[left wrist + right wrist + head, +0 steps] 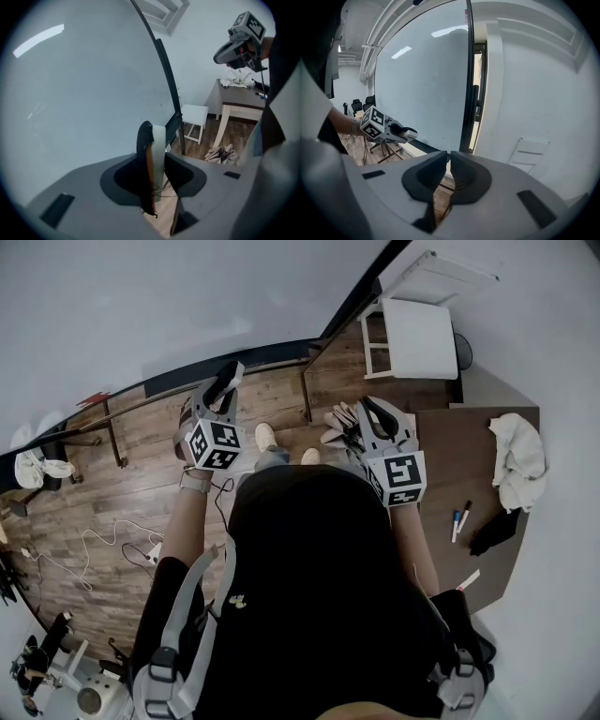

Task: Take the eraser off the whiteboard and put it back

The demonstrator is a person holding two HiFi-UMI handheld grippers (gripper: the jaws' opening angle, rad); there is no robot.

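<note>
The eraser [158, 145], a white body with black felt on one side, stands on edge between the jaws of my left gripper [154, 158], which is shut on it. In the head view the left gripper [230, 381] holds the eraser [223, 395] just short of the whiteboard [141, 306] and its lower frame. The whiteboard [79, 93] fills the left gripper view close ahead. My right gripper [449, 157] is shut and empty, with its tips together. It hangs in the air over the floor at the right [370, 411], away from the board.
A brown table [441, 484] at the right carries a white cloth [517, 457], markers [459, 519] and a dark object [494, 531]. A white stool [412, 334] stands by the wall. Pale slippers [336, 423] lie on the wood floor. Cables [103, 545] trail at the left.
</note>
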